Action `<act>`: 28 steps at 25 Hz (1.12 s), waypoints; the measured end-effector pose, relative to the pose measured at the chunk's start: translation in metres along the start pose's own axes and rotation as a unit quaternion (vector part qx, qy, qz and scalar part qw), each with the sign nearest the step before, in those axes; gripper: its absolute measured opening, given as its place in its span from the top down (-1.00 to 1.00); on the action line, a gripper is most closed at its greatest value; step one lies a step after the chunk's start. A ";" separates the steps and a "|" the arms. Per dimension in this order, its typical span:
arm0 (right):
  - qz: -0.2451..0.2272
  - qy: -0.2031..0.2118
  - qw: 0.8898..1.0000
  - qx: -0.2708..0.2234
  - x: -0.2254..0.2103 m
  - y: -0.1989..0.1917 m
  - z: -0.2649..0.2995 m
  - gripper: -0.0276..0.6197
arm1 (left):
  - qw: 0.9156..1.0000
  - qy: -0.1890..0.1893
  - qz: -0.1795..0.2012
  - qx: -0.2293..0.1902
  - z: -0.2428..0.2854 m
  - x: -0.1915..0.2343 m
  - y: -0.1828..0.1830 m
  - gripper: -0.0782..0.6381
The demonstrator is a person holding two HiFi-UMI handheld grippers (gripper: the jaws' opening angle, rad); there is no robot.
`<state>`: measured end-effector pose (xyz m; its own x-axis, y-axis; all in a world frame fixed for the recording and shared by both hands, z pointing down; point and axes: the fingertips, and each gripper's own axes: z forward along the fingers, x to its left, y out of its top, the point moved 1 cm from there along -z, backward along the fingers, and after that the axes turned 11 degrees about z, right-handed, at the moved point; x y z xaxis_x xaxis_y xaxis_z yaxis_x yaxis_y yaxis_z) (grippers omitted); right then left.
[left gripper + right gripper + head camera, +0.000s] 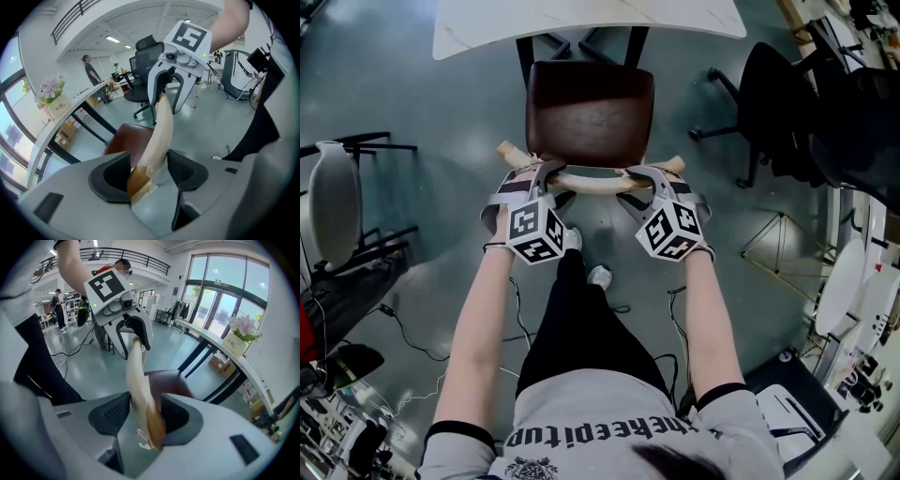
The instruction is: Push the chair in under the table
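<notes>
The chair point(589, 112) stands on the grey floor point(441, 112) straight ahead of the person, facing the white table point(581, 23). In the head view the far edge of its brown seat point(591, 94) reaches the table's near edge, while most of the seat lies out in the open. Its pale curved back rail point(592, 182) is the part nearest the person.

The left claw point(546, 173) is closed on the rail near its left end. In the left gripper view the rail point(159, 136) runs up between the two dark pads of the left claw point(147, 171), with the brown seat point(126, 138) beyond it and the table point(61, 117) curving off to the left.

The right claw point(639, 175) is clamped on the rail near its right end. In the right gripper view the rail point(138, 376) sits pinched between the pads of the right claw point(143, 416), the seat point(171, 380) shows behind it, and the table point(234, 359) stretches off to the right.

Each gripper view also shows the other claw on the far end of the rail: the right claw point(171, 70) in the left one, the left claw point(126, 324) in the right one.

A black office chair point(787, 103) stands well off to the right of the chair, and a small box of flowers point(49, 91) sits on the table.
</notes>
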<state>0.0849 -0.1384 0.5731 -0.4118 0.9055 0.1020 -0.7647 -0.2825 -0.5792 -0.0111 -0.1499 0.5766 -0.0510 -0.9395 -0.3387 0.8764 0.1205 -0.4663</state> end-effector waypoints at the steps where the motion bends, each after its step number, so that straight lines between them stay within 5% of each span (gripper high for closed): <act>1: 0.000 -0.001 1.000 0.001 -0.002 0.001 0.001 0.26 | 1.000 0.000 0.000 -0.001 0.001 0.002 0.000 0.07; 28: -0.012 -0.030 0.999 0.011 -0.044 0.012 0.017 0.23 | 1.000 0.007 0.013 -0.013 0.013 0.046 -0.004 0.08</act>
<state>0.0854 -0.1870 0.5753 -0.4217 0.8919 0.1637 -0.7851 -0.2688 -0.5580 -0.0107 -0.1972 0.5732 -0.0353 -0.9316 -0.3618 0.8649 0.1529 -0.4781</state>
